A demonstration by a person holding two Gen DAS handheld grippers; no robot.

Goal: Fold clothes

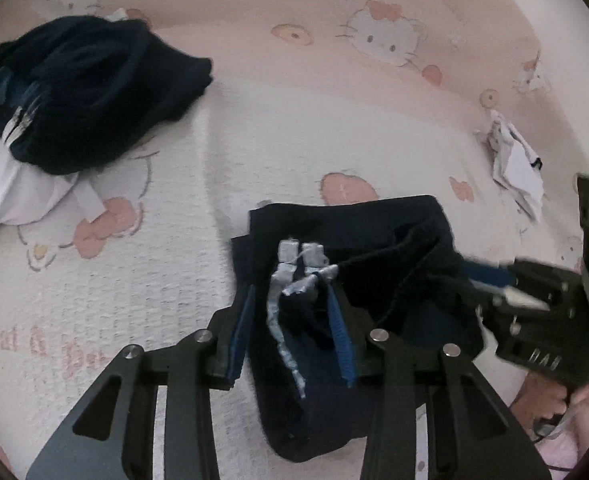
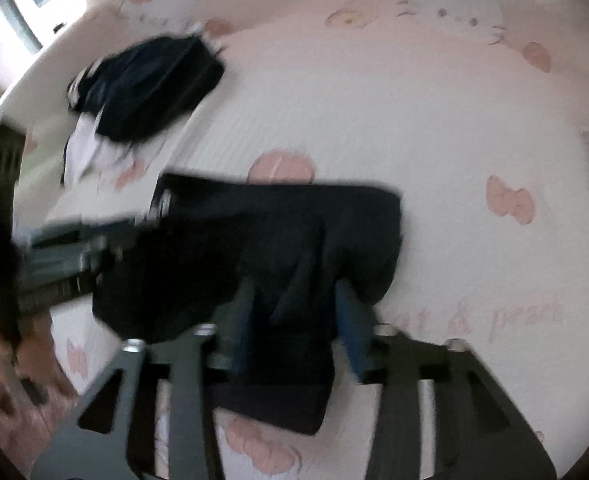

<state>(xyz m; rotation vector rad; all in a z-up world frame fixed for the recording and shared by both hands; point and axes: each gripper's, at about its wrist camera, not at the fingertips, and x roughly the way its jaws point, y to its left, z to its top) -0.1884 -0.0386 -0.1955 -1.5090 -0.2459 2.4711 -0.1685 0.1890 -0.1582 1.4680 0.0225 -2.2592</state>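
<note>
A dark navy garment (image 1: 346, 264), part folded, is spread on the pink cat-print bedspread (image 1: 254, 120) directly under both claws. The left claw (image 1: 290, 316) is seen with jaws apart, straddling a bunched ridge of cloth and a white drawstring (image 1: 290, 280); whether the pads press cannot be told. The right claw (image 2: 294, 320) is likewise set astride the garment's near edge, jaws parted, picture blurred. A pile of unfolded clothes (image 1: 82, 92) is noted well beyond, to the left. The step is judged a re-grip between folds. Next, both edges would need pinching and carrying over evenly.
</note>
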